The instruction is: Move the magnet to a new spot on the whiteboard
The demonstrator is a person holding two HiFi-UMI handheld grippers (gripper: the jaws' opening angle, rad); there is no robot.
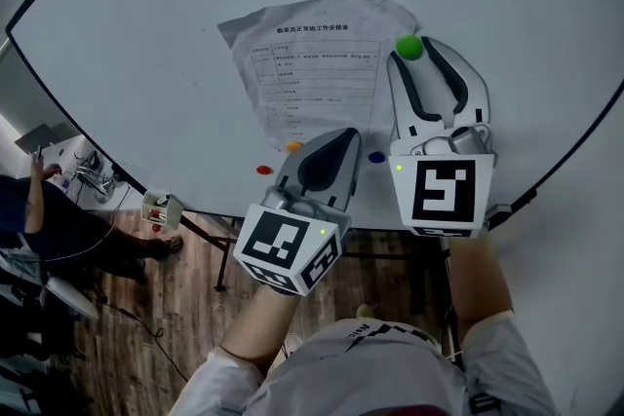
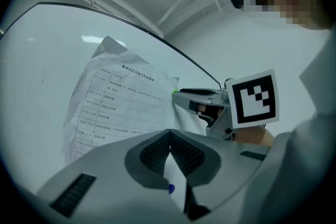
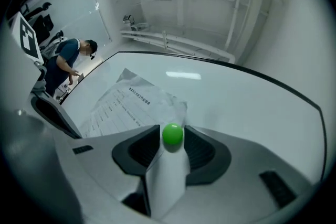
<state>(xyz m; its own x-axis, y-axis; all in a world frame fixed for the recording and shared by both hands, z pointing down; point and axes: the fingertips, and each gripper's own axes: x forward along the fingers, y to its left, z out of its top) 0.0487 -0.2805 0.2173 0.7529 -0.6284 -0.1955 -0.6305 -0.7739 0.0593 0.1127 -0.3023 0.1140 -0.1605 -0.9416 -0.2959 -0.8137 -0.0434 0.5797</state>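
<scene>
Green magnet (image 1: 409, 46) sits on the whiteboard (image 1: 146, 34) between the spread jaws of the right gripper (image 3: 172, 131), which don't press it, just off the printed sheet's (image 1: 312, 63) top right corner, with bare board beyond to the edge, while the left gripper (image 2: 169, 131) rests closed lower down.

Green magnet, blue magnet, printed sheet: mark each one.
Green magnet (image 3: 172, 135): right gripper view, centre of its rounded top.
Blue magnet (image 1: 376, 157): head view, middle of its visible face.
Printed sheet (image 1: 312, 78): head view, middle of its printed table.
</scene>
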